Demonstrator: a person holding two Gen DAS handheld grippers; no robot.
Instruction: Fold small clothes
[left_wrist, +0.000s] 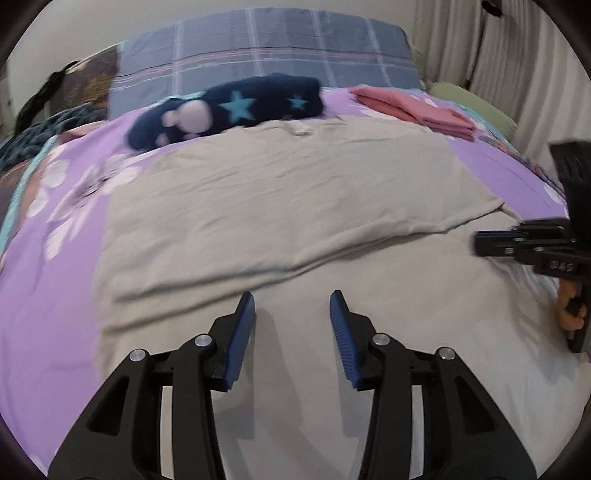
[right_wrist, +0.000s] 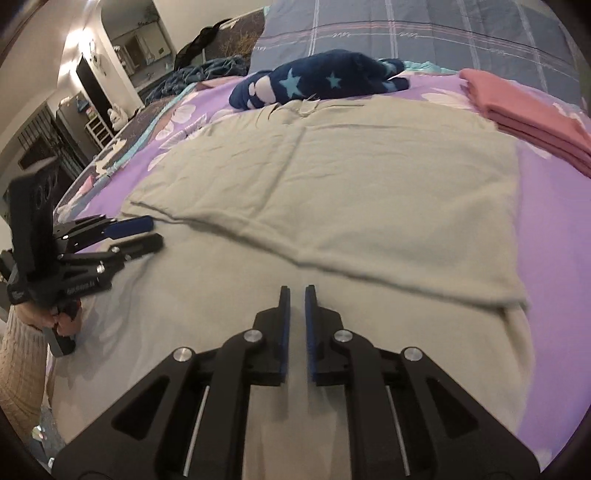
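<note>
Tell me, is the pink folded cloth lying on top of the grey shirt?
No, the pink folded cloth lies beside the grey shirt, directly on the purple bedsheet.

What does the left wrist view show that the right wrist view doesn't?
Only the left wrist view: a green cushion by the curtain, and the right tool from the side. Only the right wrist view: the room's shelves and the left tool from the side. Both: beige garment, navy star item, folded pink cloth.
</note>
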